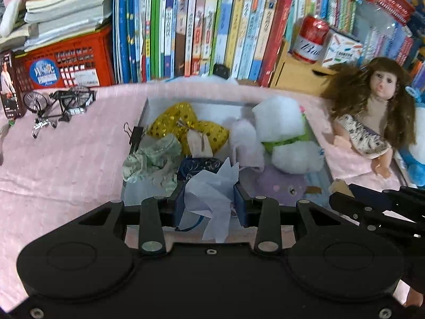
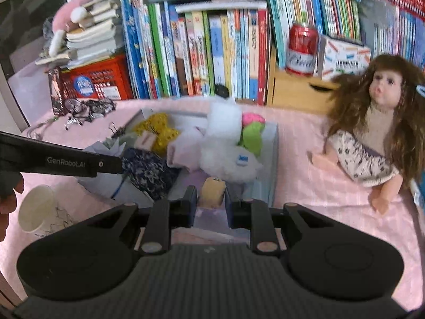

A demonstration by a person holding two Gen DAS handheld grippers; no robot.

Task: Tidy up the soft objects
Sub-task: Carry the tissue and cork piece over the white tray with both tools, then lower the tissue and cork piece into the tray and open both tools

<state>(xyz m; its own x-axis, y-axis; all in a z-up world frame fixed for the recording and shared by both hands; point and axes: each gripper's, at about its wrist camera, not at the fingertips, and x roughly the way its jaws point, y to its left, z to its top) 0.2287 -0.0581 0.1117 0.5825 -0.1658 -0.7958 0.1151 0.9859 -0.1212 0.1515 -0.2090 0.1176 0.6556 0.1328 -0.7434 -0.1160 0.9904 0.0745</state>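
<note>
Left gripper (image 1: 211, 207) is clamped on a crumpled sheet of pale tissue paper (image 1: 209, 194), jaws narrowed onto it with loose corners sticking out above and below the pads. Right gripper (image 2: 211, 202) is closed as tight as it goes on a small tan soft piece (image 2: 211, 192), which sits fully between the pads. Both tools pitch steeply down and point into the shallow white tray (image 1: 145, 109) on the pink cloth (image 1: 66, 154), left one crossing into the right wrist view from the left edge. Step in hand looks like carrying both items to the tray for drop-off. To do it well: get each load over a bare patch of tray floor, near edge looks freest, lower before opening, and release the tissue last since it is light and may cling to a pad or drift. Keep the two tools from colliding; they sit close side by side. Already in the tray: gold sequin bow (image 1: 186, 127), green-white cloth (image 1: 151, 159), dark patterned fabric (image 2: 148, 170), white plush (image 1: 281, 122). Beyond, doll (image 1: 372, 117) lies on the cloth right of the tray, outside it.
</note>
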